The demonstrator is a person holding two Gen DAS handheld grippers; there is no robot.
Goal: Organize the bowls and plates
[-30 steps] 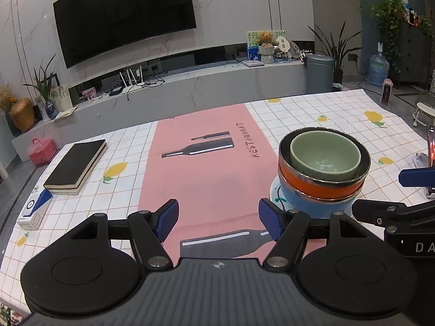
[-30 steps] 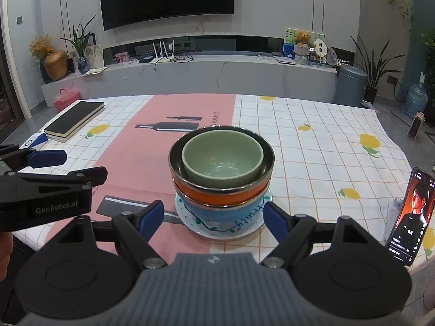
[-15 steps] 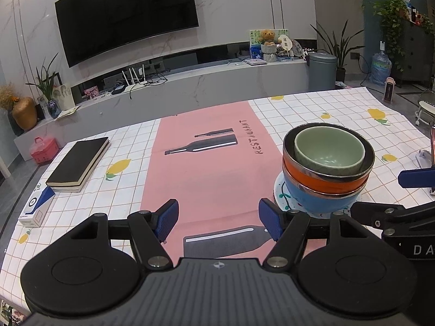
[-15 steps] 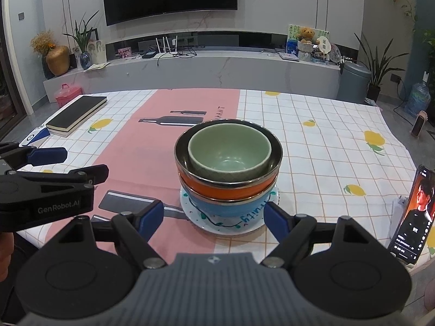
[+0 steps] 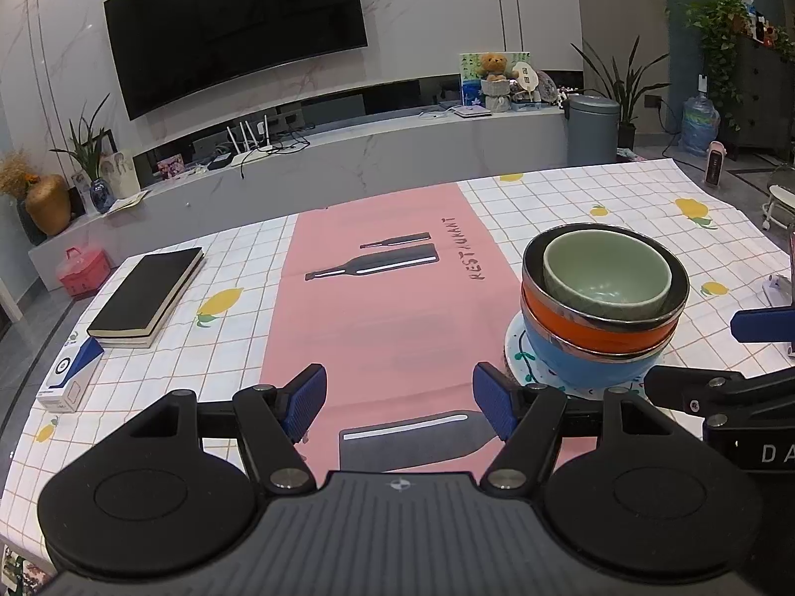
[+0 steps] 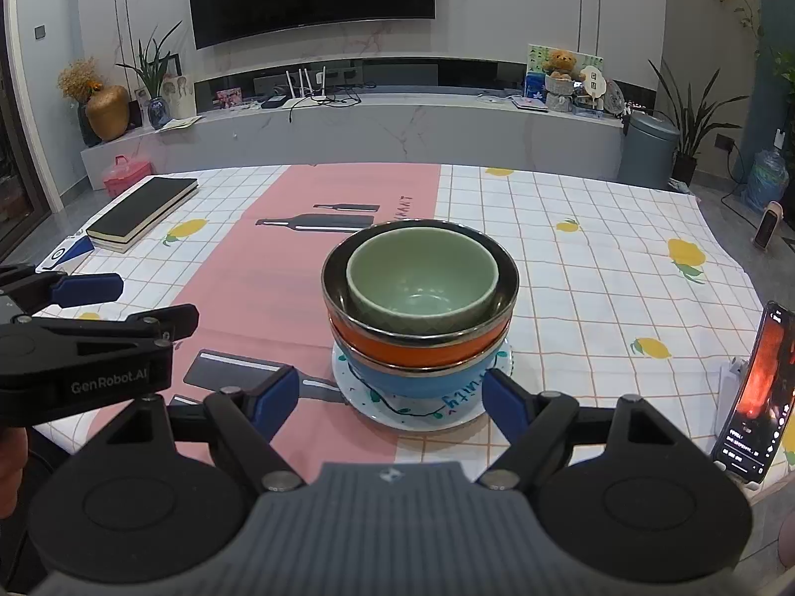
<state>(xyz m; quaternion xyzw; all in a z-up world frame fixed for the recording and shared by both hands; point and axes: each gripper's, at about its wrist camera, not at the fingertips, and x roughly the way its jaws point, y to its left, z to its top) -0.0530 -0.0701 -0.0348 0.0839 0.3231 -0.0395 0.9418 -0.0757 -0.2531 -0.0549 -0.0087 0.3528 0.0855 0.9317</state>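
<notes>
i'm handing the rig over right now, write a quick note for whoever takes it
Left gripper: open, empty, over the pink cloth, to the left of the stack.
Right gripper: open, empty, jaws on either side of the plate's near edge, not touching it.
Stack: green bowl nested in the orange bowl, that in the blue bowl, all on the white plate.
Done: bowls and plate are gathered into one stack.
Left: no other dishes show on the table; whether the stack must still be moved is unclear.
</notes>
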